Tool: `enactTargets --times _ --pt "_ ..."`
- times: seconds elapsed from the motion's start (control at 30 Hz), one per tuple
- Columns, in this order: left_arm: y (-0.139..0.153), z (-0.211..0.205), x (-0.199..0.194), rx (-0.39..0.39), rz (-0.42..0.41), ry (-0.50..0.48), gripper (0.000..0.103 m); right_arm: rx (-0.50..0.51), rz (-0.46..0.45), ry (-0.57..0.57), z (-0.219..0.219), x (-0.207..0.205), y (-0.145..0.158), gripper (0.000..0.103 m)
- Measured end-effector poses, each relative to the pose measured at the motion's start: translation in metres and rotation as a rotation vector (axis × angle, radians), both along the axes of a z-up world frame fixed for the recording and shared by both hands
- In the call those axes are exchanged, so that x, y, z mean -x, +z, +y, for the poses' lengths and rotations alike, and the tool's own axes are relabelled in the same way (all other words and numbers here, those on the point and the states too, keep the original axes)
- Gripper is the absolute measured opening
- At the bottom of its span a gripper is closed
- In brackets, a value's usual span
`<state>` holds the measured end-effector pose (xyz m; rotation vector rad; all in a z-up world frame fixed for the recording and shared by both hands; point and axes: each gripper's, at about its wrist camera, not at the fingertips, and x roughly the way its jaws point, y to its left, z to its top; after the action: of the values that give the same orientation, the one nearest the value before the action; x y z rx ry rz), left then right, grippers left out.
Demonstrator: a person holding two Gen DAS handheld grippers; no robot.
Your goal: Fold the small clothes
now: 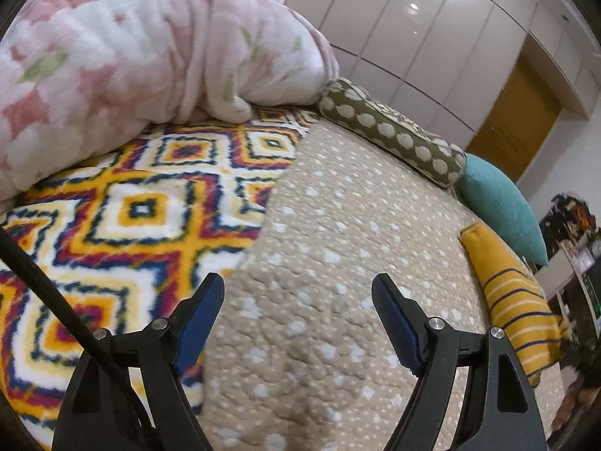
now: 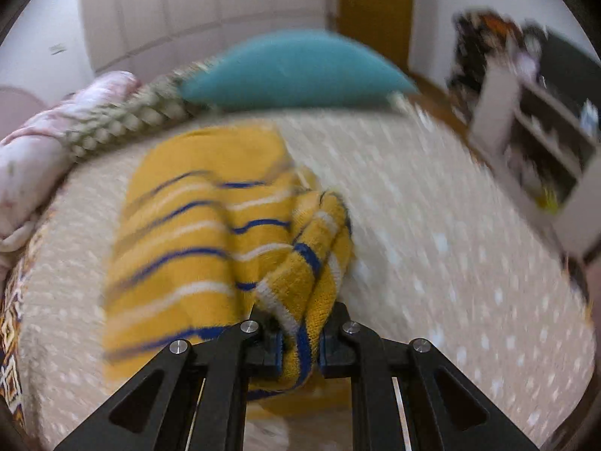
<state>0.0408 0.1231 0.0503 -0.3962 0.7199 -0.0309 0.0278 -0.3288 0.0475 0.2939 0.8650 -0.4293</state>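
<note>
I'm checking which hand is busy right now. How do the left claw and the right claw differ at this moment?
The left claw is open; the right claw is shut on the yellow striped garment. The left claw holds nothing and has only the beige dotted bedspread ahead of it; the right claw pinches a bunched fold of the garment. Both have black arms with blue pads.

Motion blur smears the shelf unit (image 2: 533, 143), and the right tongs (image 2: 298, 332) hide the striped garment's (image 2: 195, 233) pinched fold.

A beige dotted bed (image 1: 338, 225) carries a striped yellow garment (image 1: 514, 300), cushions and blankets.
</note>
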Motion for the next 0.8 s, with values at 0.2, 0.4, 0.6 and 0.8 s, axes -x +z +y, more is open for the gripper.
enactTargets --times 0.2,0.4,0.6,0.8 --pt "-0.006 -0.036 -0.007 -0.035 0.015 -0.07 0.08 -0.076 -0.046 0.022 -0.001 0.019 -0.019 0.012" --pt "-0.009 -0.074 -0.002 -0.044 0.001 -0.173 0.08 -0.166 -0.124 0.045 -0.019 0.042 -0.023 0.012" --pt "-0.001 -0.121 0.018 -0.119 -0.05 -0.276 0.085 -0.14 -0.141 0.163 -0.03 0.038 -0.034 0.025" --pt "0.008 -0.17 0.024 -0.141 -0.027 -0.411 0.085 -0.155 -0.247 0.213 -0.042 0.065 -0.009 0.035"
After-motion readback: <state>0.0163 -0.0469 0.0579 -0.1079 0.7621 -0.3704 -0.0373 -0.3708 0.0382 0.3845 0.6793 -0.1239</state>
